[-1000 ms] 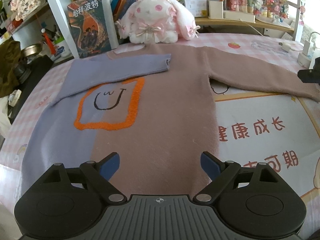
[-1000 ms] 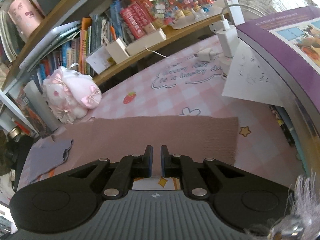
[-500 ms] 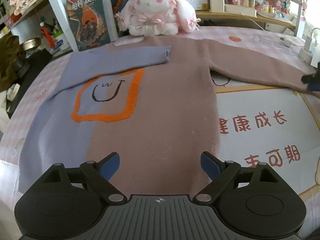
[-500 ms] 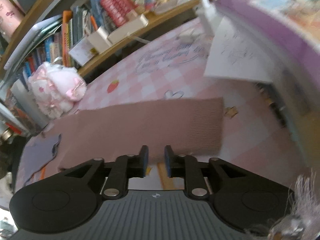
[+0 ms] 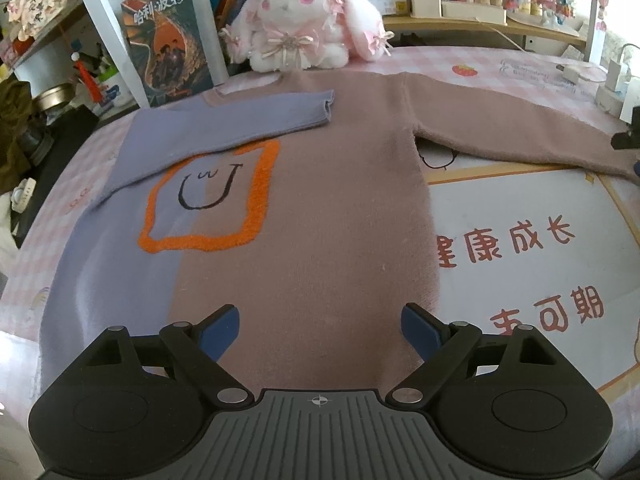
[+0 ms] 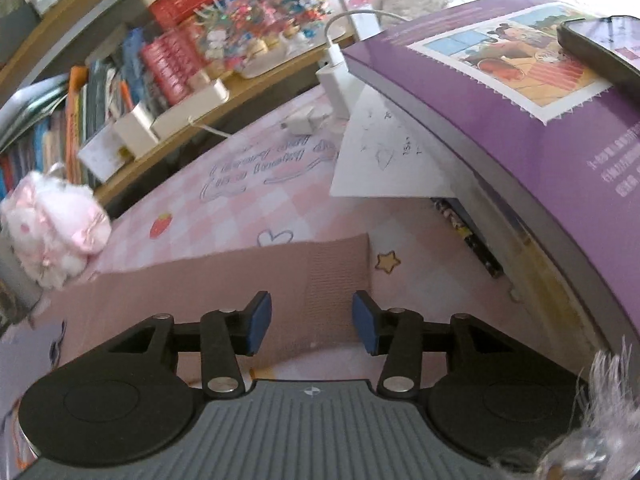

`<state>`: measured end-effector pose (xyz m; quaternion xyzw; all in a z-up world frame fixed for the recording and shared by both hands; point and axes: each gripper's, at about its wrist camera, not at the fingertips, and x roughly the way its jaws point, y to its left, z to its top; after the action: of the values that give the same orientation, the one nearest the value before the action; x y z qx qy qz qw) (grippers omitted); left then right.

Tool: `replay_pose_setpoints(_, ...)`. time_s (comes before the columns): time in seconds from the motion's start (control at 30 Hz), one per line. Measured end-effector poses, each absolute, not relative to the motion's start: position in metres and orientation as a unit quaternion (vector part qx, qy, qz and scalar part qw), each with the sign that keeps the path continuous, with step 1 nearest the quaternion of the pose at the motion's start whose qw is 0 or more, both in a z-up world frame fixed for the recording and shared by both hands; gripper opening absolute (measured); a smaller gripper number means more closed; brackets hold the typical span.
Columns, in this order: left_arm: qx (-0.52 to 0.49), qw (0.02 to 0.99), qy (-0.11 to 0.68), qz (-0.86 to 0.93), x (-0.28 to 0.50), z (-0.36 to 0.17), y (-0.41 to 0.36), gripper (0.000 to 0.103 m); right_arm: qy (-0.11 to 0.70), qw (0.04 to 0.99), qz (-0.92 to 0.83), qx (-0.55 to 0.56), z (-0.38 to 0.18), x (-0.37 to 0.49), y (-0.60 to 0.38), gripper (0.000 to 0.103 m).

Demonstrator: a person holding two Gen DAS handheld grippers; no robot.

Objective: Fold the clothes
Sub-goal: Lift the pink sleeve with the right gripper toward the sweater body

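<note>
Lying flat on the pink checked desk point(image 5: 520, 64), the sweater point(image 5: 320, 208) shows its lilac half at the left and its dusty pink half at the right, with an orange square and a drawn smile point(image 5: 208, 196) across the chest. At the far left, behind the desk, a book with a dark illustrated cover point(image 5: 168, 44) stands upright. The lilac sleeve point(image 5: 240, 120) is folded in over the chest, its cuff resting near the collar. Just beyond the collar sits a white and pink plush rabbit point(image 5: 304, 20). The left claw point(image 5: 320, 330) hovers over the sweater's hem with its jaws wide apart and nothing between the blue pads. To the right, the pink sleeve point(image 5: 520, 136) stretches straight out across the desk, over a white mat with red characters point(image 5: 520, 240). At its end, in the right wrist view, the right claw point(image 6: 312, 322) is just above the ribbed cuff point(image 6: 336, 276); its jaws are opening, the cuff lies flat below and between them, and the pads do not press on it. Further right, a purple book point(image 6: 540, 152) rests on a stack, with a white sheet of paper point(image 6: 384, 160) beneath it and a white charger point(image 6: 340, 80) behind.
</note>
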<state>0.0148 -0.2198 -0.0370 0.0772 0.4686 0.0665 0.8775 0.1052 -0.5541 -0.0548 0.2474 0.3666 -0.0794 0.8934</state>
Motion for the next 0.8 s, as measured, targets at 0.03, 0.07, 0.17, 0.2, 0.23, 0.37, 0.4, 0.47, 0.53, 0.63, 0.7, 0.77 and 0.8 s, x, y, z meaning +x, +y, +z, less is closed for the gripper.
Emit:
replay_pose_setpoints(0.03, 0.077, 0.877, 0.469, 0.067, 0.015, -0.037, -0.22, 0.091, 0.365, 0.894, -0.081, 0.245, -0.055, 0.107, -0.552, 0.045)
replay_pose_setpoints(0.07, 0.078, 0.877, 0.469, 0.068, 0.015, -0.037, -0.219, 0.091, 0.363, 0.896, -0.091, 0.239, -0.054, 0.108, -0.55, 0.041)
replay_pose_setpoints(0.17, 0.08, 0.877, 0.468, 0.069, 0.015, -0.037, -0.22, 0.091, 0.352, 0.898, -0.15, 0.217, -0.052, 0.105, -0.544, 0.042)
replay_pose_setpoints(0.2, 0.081, 0.877, 0.468, 0.069, 0.015, -0.037, -0.22, 0.091, 0.353, 0.896, -0.163, 0.214, -0.054, 0.104, -0.543, 0.043)
replay_pose_setpoints(0.23, 0.081, 0.877, 0.469, 0.069, 0.016, -0.037, -0.221, 0.091, 0.355, 0.894, -0.166, 0.216, -0.056, 0.104, -0.543, 0.043)
replay_pose_setpoints(0.37, 0.079, 0.876, 0.47, 0.07, 0.017, -0.038, -0.219, 0.091, 0.349, 0.888, -0.124, 0.272, -0.06, 0.104, -0.554, 0.035)
replay_pose_setpoints(0.4, 0.079, 0.876, 0.47, 0.069, 0.018, -0.038, -0.219, 0.091, 0.347, 0.877, -0.102, 0.317, -0.063, 0.104, -0.561, 0.033)
replay_pose_setpoints(0.47, 0.081, 0.876, 0.47, 0.068, 0.018, -0.038, -0.22, 0.09, 0.342, 0.861, -0.078, 0.367, -0.068, 0.105, -0.569, 0.029)
replay_pose_setpoints(0.53, 0.084, 0.876, 0.47, 0.066, 0.019, -0.038, -0.221, 0.091, 0.338, 0.851, -0.062, 0.396, -0.07, 0.105, -0.574, 0.029)
replay_pose_setpoints(0.63, 0.085, 0.876, 0.471, 0.064, 0.021, -0.039, -0.221, 0.091, 0.346, 0.844, -0.021, 0.41, -0.071, 0.11, -0.57, 0.03)
replay_pose_setpoints(0.7, 0.086, 0.876, 0.471, 0.063, 0.022, -0.039, -0.222, 0.091, 0.369, 0.832, 0.005, 0.413, -0.072, 0.111, -0.565, 0.03)
replay_pose_setpoints(0.77, 0.087, 0.876, 0.47, 0.063, 0.022, -0.038, -0.223, 0.091, 0.384, 0.825, 0.026, 0.414, -0.072, 0.111, -0.558, 0.03)
replay_pose_setpoints(0.8, 0.088, 0.876, 0.47, 0.063, 0.023, -0.038, -0.222, 0.091, 0.387, 0.825, 0.031, 0.411, -0.072, 0.111, -0.554, 0.03)
